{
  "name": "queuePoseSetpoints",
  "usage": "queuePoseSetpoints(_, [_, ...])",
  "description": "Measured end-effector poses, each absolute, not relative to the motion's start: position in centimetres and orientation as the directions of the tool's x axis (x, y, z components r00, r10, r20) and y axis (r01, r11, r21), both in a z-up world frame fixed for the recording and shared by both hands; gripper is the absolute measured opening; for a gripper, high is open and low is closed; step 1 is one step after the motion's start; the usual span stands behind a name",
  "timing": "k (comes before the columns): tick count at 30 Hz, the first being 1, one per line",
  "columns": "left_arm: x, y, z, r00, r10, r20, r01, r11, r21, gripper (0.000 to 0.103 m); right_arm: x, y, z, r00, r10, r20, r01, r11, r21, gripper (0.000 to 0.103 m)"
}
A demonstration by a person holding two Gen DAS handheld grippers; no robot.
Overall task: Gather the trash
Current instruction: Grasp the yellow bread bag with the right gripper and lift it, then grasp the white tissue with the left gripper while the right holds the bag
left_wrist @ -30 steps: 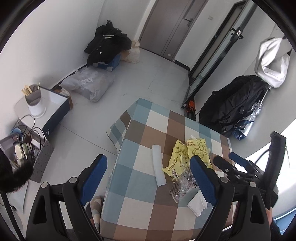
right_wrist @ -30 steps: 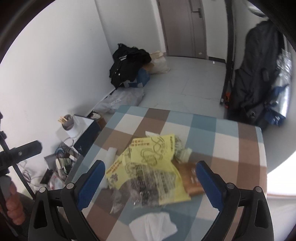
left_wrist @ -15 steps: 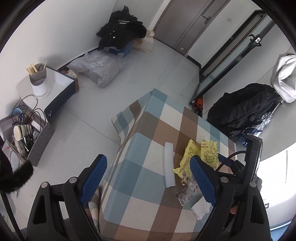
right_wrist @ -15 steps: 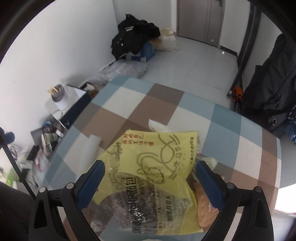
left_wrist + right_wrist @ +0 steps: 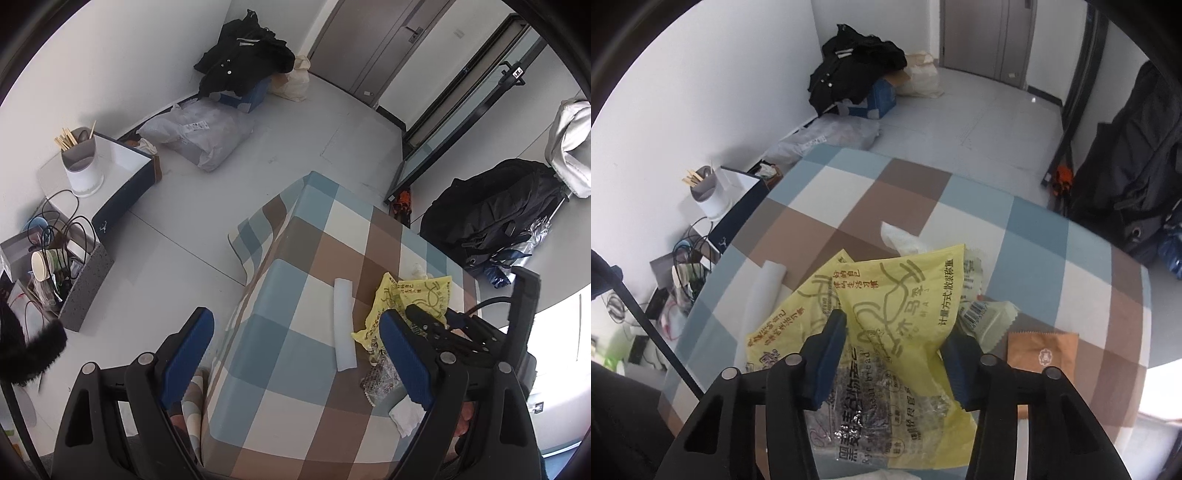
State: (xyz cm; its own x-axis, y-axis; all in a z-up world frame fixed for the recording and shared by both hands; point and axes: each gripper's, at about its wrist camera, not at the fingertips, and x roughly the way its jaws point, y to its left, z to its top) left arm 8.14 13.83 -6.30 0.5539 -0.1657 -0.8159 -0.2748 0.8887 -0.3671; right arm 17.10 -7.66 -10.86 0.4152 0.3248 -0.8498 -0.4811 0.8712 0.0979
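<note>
the right gripper is closing its jaws around the yellow wrapper lying on the checked table, the left gripper hangs released; next probably a firm pinch, then lifting.

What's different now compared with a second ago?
The right gripper has dropped onto the yellow wrapper, and its jaws are closing with the wrapper between them. The left gripper stayed wide open, holding nothing. The white roll and brown packet lie where they were.
</note>
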Motion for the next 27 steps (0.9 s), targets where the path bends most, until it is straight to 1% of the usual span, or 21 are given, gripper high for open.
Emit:
queuePoseSetpoints(2, [8.0,13.9,-6.4,0.553,-0.166,-0.817,-0.281,0.886,-0.37,0.089,16.7,-7.8,-10.3,0.42,0.35,-0.837,-0.491,0.863,0.114,0.044])
queuePoseSetpoints(8, [7.8,13.7,-6.4,0.552,-0.175,-0.815,-0.287,0.878,-0.383,0.089,15.8,-8.2,-8.8,0.447,0.391,-0.804,-0.497,0.856,0.141,0.043])
queuePoseSetpoints(15, [7.2,13.0,-6.2,0.562,-0.156,-0.812,-0.279,0.889,-0.363,0.089,15.0,-9.0,-6.6,0.493,0.442,-0.749,-0.485,0.855,0.185,0.043])
queuePoseSetpoints(19, [7.0,12.6,-6.2,0.561,-0.154,-0.813,-0.272,0.894,-0.356,0.089,13.9,-10.0,-5.2,0.532,0.467,-0.706,-0.486,0.851,0.197,0.043])
queuePoseSetpoints(22, [6.7,11.9,-6.3,0.554,-0.153,-0.818,-0.258,0.903,-0.344,0.089,13.2,-11.7,-4.2,0.553,0.494,-0.671,-0.466,0.851,0.242,0.043])
queuePoseSetpoints(27, [6.4,9.4,-5.9,0.56,-0.156,-0.814,-0.182,0.935,-0.305,0.089,11.6,-15.2,-2.3,0.611,0.519,-0.598,-0.438,0.851,0.291,0.043])
